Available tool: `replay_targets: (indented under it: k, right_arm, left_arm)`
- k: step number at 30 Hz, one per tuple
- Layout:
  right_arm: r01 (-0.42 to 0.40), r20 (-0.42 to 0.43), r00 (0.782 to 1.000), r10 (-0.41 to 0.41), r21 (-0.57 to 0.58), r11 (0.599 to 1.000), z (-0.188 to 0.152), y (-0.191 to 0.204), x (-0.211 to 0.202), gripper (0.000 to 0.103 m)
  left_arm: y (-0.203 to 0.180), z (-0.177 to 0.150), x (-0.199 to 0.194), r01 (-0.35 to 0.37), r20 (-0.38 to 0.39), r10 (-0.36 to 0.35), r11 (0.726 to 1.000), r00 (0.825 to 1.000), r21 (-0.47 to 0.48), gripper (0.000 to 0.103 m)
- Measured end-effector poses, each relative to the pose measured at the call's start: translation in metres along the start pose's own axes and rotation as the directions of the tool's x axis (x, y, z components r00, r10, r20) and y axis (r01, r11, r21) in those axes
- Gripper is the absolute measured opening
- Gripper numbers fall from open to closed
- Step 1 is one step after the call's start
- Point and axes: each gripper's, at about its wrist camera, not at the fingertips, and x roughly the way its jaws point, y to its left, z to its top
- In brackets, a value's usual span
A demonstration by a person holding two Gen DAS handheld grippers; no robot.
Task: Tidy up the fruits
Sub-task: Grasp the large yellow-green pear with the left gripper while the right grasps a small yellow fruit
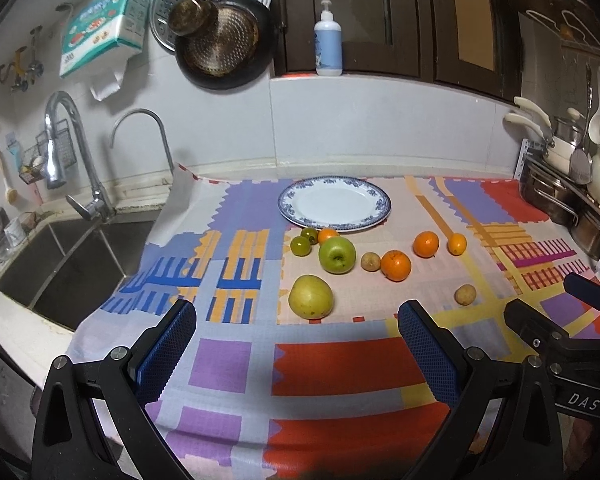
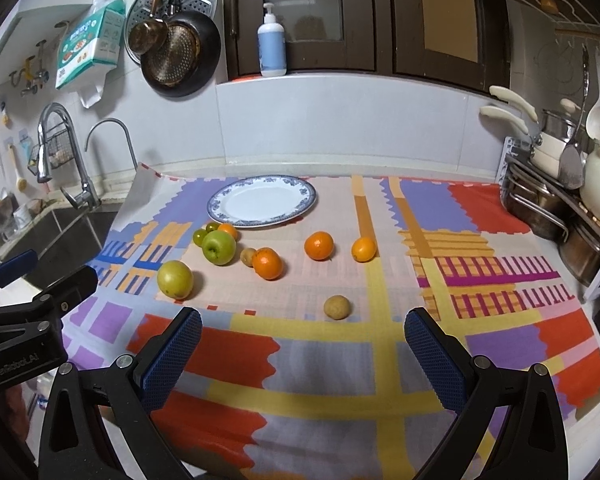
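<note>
Both the left gripper [image 1: 297,354] and the right gripper [image 2: 303,356] hang above the patterned cloth [image 1: 340,364] with jaws spread wide and nothing between them. Beyond their fingertips, apart from both, the fruit lies loose on the cloth: a yellow-green apple [image 1: 310,296] and a small brown fruit [image 2: 336,307] nearest, then a green apple [image 1: 337,255], three oranges [image 2: 267,263] and small green fruits [image 1: 301,246]. Farthest, the blue-rimmed plate [image 1: 334,202] holds nothing.
</note>
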Motion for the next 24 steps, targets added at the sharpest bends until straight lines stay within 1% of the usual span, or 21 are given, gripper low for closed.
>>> replay_targets:
  k: [5,12,14,19,22,24]
  right_arm:
    - [0.016,-0.039,0.999,-0.016,0.003,1.000,0.003,0.004,0.023,0.102]
    - [0.063,-0.109,0.992,-0.058,0.047,0.997,0.007,0.003,0.064,0.102]
    - [0.085,-0.133,0.988,-0.076,0.061,0.995,0.007,0.002,0.076,0.102]
    - [0.129,-0.198,0.974,-0.109,0.092,0.987,0.005,-0.001,0.105,0.094]
    - [0.162,-0.224,0.965,-0.136,0.103,0.981,0.002,-0.001,0.117,0.088]
    - [0.175,-0.235,0.961,-0.146,0.106,0.979,0.001,-0.003,0.121,0.085]
  left_arm:
    - [0.005,0.003,0.025,0.035,-0.011,-0.035,0.999,0.999,0.019,0.103]
    - [0.006,0.013,0.076,0.096,-0.064,-0.091,0.993,0.994,0.074,0.103]
    - [0.006,0.014,0.093,0.121,-0.096,-0.112,0.989,0.989,0.090,0.100]
    - [0.007,0.011,0.121,0.160,-0.149,-0.144,0.982,0.978,0.099,0.097]
    - [0.008,0.009,0.134,0.177,-0.171,-0.157,0.978,0.973,0.108,0.091]
    - [0.006,0.007,0.140,0.187,-0.190,-0.164,0.977,0.968,0.107,0.090]
